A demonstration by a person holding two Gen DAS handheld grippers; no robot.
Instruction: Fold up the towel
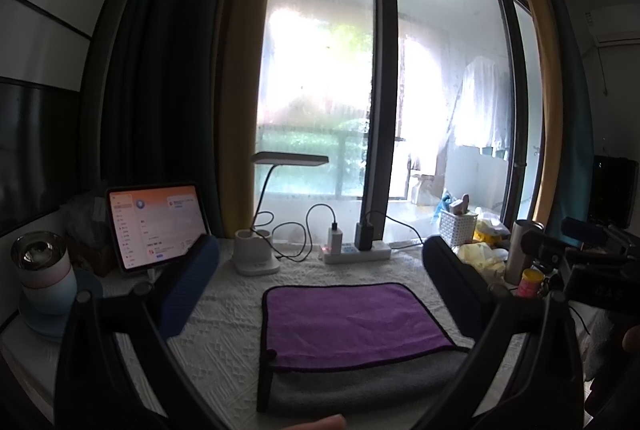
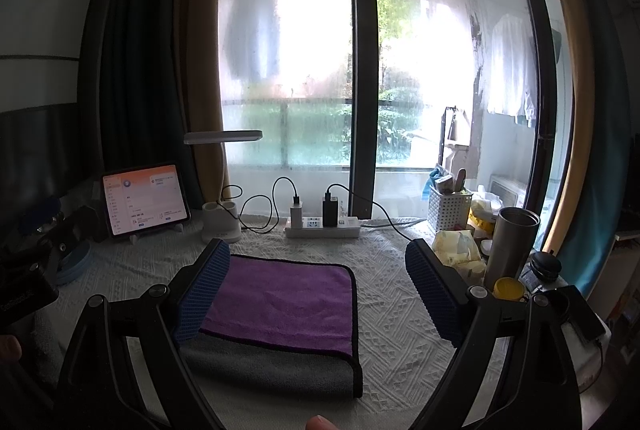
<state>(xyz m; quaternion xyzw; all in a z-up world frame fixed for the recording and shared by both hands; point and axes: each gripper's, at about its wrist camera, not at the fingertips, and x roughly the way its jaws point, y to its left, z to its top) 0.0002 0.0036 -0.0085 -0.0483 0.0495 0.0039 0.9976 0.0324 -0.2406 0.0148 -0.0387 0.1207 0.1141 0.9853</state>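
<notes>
- One towel [image 1: 352, 314] lay on the white textured tablecloth [image 1: 224, 346], already folded: a purple layer on top, with a grey band of the underside showing along the near edge at 6 o'clock.
- Two grippers were in view. The left gripper [image 1: 320, 282] hovered above the cloth with its jaws spread wide, holding nothing; the towel sat between its fingers in that view.
- The right gripper [image 2: 318, 290] was likewise wide open and empty; its blue left pad [image 2: 204, 294] overlapped the towel's left edge in the picture, though contact could not be judged.
- One tablet [image 1: 156, 226] stood lit on a stand at 10 o'clock.
- One white desk lamp [image 1: 256, 250] stood at 11 o'clock, just beside the tablet.
- One white power strip [image 1: 358, 253] lay at 12 o'clock beyond the towel, with two chargers plugged in, one white [image 1: 335, 235] and one black [image 1: 365, 236].
- One white perforated basket [image 2: 449, 209] stood at 2 o'clock.
- One steel tumbler [image 2: 510, 246] stood near the basket, with one yellow-lidded jar [image 2: 508, 288] just in front of it.
- One pink-and-blue cup [image 1: 44, 270] sat at 9 o'clock in the left wrist view.
</notes>
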